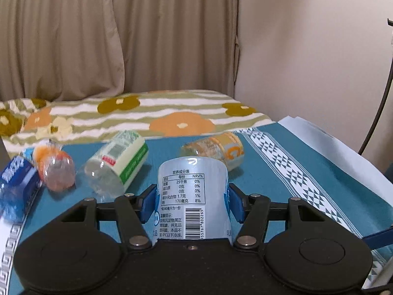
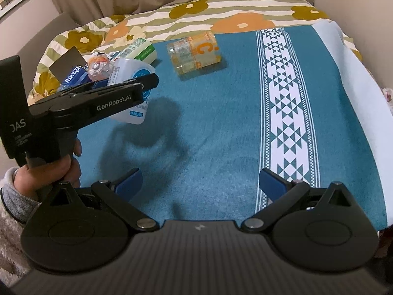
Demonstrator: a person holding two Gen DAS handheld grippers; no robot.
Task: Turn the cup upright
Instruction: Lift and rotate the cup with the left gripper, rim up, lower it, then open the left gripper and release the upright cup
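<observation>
I have the pale blue cup (image 1: 192, 196) pinched between the blue pads (image 1: 148, 204) of my left gripper (image 1: 192, 202), label and barcode facing the camera, and from the right wrist view it looks lifted off the teal cloth (image 2: 221, 123) and tilted, near the left side of the scene, with its shadow lying on the cloth below it. My right gripper (image 2: 200, 184) hangs spread wide over bare cloth at the near edge, holding nothing. My worry is the grip itself: the cup is thin clear plastic with a slick wrapper, so as I turn it upright it may slide or twist between the pads, and squeezing harder may only buckle the wall. The surface is soft fabric over bedding, so a light cup set down slightly off vertical could tip straight back over. There is also a crowd just to the far left: the green-labelled cup (image 1: 118, 162), the orange-capped one (image 1: 55, 169) and the blue-wrapped one (image 1: 17, 186) all lie on their sides close by, and a wide swing could knock them rolling; the orange-printed cup (image 1: 216, 151) lies just beyond mine, so I would set down near, not far
</observation>
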